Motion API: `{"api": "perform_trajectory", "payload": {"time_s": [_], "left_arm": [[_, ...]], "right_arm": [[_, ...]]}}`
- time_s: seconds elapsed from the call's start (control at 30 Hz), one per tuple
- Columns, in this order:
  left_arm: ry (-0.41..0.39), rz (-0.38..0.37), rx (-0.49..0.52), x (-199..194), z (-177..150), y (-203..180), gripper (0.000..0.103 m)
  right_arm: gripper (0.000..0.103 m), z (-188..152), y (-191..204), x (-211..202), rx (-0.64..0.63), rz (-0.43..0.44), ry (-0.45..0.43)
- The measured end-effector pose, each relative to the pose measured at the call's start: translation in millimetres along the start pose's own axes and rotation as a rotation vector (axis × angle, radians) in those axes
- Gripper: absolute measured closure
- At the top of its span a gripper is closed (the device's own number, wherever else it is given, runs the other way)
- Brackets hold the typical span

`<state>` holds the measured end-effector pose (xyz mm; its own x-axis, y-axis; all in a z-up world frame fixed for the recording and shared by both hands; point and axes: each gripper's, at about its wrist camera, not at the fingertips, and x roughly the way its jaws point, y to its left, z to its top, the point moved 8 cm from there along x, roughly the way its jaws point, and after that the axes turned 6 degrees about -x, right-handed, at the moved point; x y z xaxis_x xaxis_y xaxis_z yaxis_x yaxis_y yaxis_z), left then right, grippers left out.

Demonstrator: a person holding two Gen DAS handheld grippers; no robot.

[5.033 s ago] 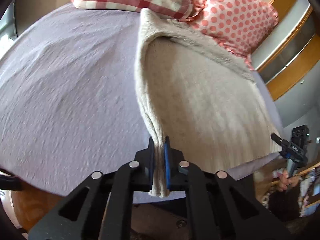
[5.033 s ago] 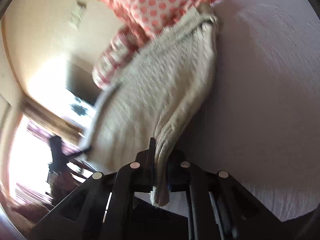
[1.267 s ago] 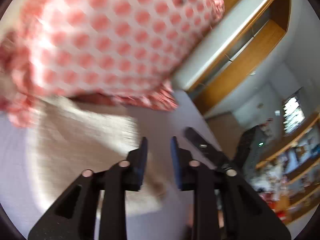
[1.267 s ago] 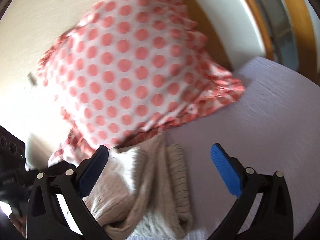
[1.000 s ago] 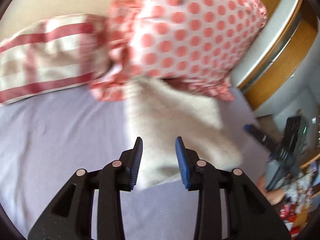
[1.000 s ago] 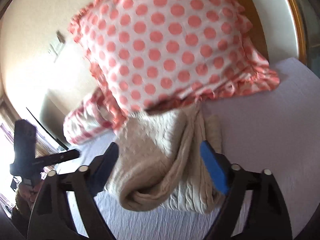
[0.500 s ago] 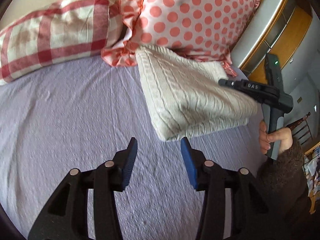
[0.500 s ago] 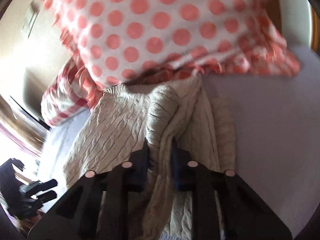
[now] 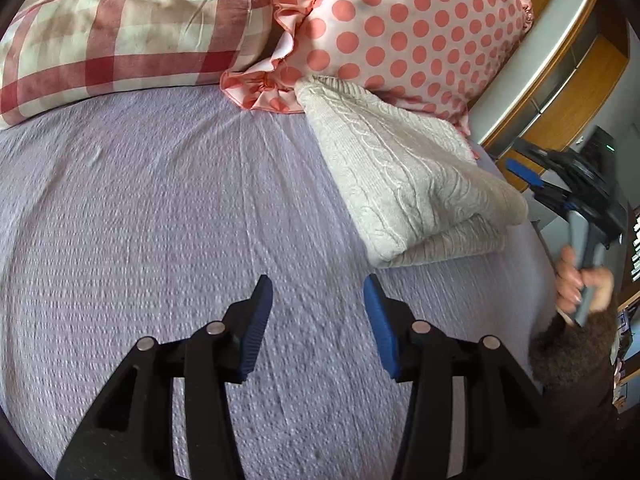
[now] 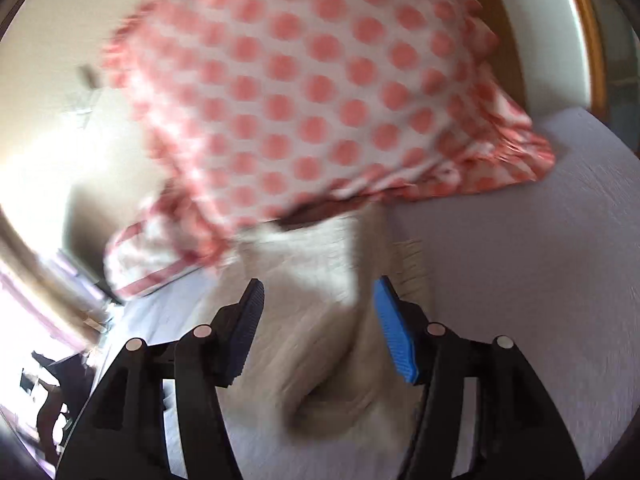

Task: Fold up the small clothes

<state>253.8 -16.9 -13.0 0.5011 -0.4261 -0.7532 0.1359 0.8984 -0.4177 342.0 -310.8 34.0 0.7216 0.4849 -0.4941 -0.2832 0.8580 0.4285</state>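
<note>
A cream cable-knit sweater (image 9: 408, 176) lies folded on the lilac bedspread (image 9: 140, 220), its far edge against the polka-dot pillow. My left gripper (image 9: 318, 286) is open and empty, hovering over the bedspread short of the sweater's near left corner. My right gripper (image 10: 318, 284) is open, its jaws straddling the sweater (image 10: 320, 344) from its right end without holding it; this view is blurred. The right gripper also shows in the left wrist view (image 9: 536, 190), held in a hand just right of the sweater.
A pink polka-dot pillow (image 9: 400, 28) and a red-checked pillow (image 9: 120, 36) lie along the bed's far edge. Wooden furniture (image 9: 568, 92) stands past the bed's right side. The person's dark-sleeved arm (image 9: 572, 360) is at the right.
The right gripper, shut on a sweater fold half a second ago, has opened and let go. The left gripper has pulled back a little and stays open. The sweater rests folded.
</note>
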Motion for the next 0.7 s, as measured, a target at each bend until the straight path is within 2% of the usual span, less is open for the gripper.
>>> {"api": "perform_trajectory", "payload": {"time_s": [0.07,0.2,0.23,0.27,0.33,0.4,0.5,0.63,0.7], "left_arm": [[-0.005,-0.006,0.004,-0.4,-0.7,-1.3,0.054],[0.004,-0.014,0.009,0.2,-3.9,-4.4,0.054],[0.004,-0.013,0.012,0.5,-4.2,-4.9,0.054],[0.006,-0.011,0.014,0.9,-4.6,-5.3,0.053],[0.007,-0.009,0.015,1.5,-4.5,-5.1,0.052],[0.008,-0.003,0.011,2.8,-4.6,-3.2,0.051],[0.018,-0.004,0.002,7.0,-5.3,1.1,0.051],[0.018,-0.009,0.004,9.6,-4.5,2.2,0.050],[0.017,-0.014,0.008,9.9,-4.8,1.1,0.050]], "right_arm": [[0.044,-15.0,15.7,-8.6,-0.058,-0.009,0.035],[0.045,-41.6,27.2,6.1,-0.100,-0.037,0.130],[0.056,-46.1,27.4,11.3,-0.115,-0.056,0.152],[0.083,-50.4,27.2,16.6,-0.123,-0.066,0.165],[0.092,-54.4,30.6,21.6,-0.131,-0.042,0.162],[0.094,-46.0,29.5,6.9,-0.142,-0.068,0.093],[0.095,-41.2,12.2,-13.7,-0.065,-0.063,0.034],[0.095,-52.6,-13.6,-20.2,0.075,-0.009,0.044],[0.095,-69.1,-25.8,-6.2,0.094,-0.051,0.107]]}}
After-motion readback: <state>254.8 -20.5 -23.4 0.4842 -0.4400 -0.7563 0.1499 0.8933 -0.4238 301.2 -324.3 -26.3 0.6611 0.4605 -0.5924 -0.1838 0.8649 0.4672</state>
